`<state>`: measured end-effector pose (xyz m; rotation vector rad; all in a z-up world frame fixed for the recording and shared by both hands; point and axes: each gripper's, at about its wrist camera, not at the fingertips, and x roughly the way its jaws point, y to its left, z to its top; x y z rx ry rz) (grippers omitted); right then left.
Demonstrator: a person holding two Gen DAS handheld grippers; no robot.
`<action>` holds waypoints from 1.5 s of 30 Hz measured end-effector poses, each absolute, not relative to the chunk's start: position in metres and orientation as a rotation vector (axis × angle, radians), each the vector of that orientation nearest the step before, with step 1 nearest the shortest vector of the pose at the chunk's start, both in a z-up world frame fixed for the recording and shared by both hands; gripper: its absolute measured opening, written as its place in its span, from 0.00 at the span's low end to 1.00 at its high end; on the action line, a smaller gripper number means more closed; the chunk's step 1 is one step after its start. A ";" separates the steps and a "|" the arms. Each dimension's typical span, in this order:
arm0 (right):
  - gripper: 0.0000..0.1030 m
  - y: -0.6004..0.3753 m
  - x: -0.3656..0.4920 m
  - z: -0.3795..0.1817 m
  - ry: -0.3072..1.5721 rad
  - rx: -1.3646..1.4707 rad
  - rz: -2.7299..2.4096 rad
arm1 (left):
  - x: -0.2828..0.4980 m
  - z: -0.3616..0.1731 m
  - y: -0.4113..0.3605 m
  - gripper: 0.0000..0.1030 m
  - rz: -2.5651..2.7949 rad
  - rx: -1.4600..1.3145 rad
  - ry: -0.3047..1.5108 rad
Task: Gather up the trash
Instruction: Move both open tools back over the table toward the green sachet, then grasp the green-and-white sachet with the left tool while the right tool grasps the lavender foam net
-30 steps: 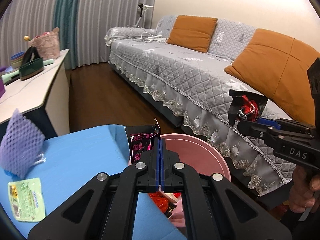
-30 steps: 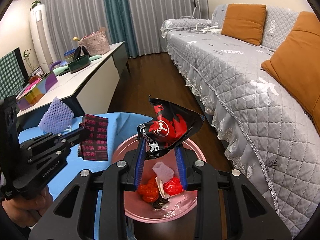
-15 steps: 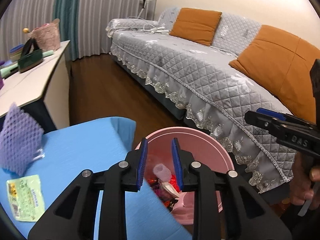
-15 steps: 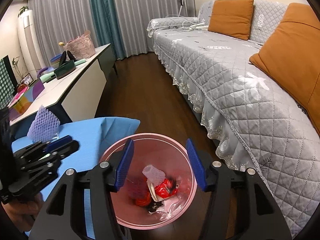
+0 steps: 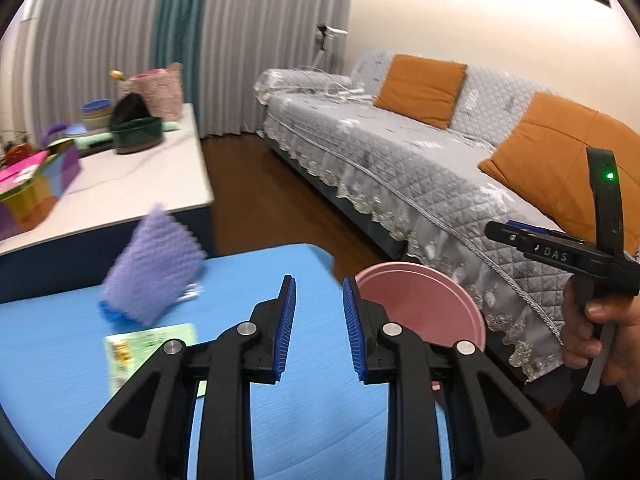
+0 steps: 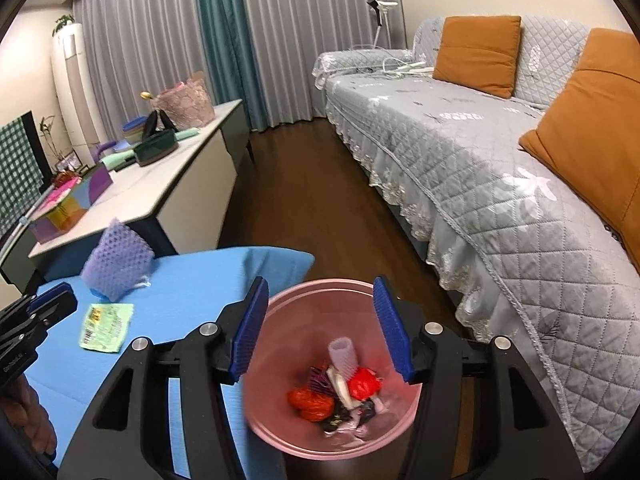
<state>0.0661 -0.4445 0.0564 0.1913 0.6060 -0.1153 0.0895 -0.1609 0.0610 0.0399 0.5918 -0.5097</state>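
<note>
Black fingers (image 5: pixel 248 360), blue ribbed pads (image 5: pixel 285 328)

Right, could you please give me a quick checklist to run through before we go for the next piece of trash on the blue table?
1. Left tool empty, jaws apart: ok.
2. Right tool empty, jaws apart: ok.
3. Pink bin open with room left: ok.
4. Green wrapper lies flat and unobstructed: ok.
5. Purple foam net standing free on blue table: ok.
6. Other trash beyond view: cannot tell.
</note>
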 end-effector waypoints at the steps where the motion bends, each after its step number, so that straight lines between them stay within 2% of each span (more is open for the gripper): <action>1: 0.54 -0.438 0.066 0.058 0.600 0.186 -0.109 | 0.088 0.061 -0.153 0.24 -0.493 0.035 0.586; 8: 0.51 -0.406 0.069 0.063 0.584 0.161 -0.061 | 0.084 0.032 -0.104 0.24 -0.369 0.021 0.616; 18: 0.34 -0.359 0.088 0.060 0.578 0.174 0.050 | 0.091 0.024 -0.033 0.24 -0.238 -0.050 0.621; 31: 0.33 -0.280 0.123 0.044 0.608 0.101 0.184 | 0.111 -0.011 0.011 0.24 -0.164 -0.117 0.700; 45: 0.33 -0.254 0.139 0.028 0.645 0.056 0.221 | 0.159 -0.052 0.001 0.24 -0.158 -0.154 0.797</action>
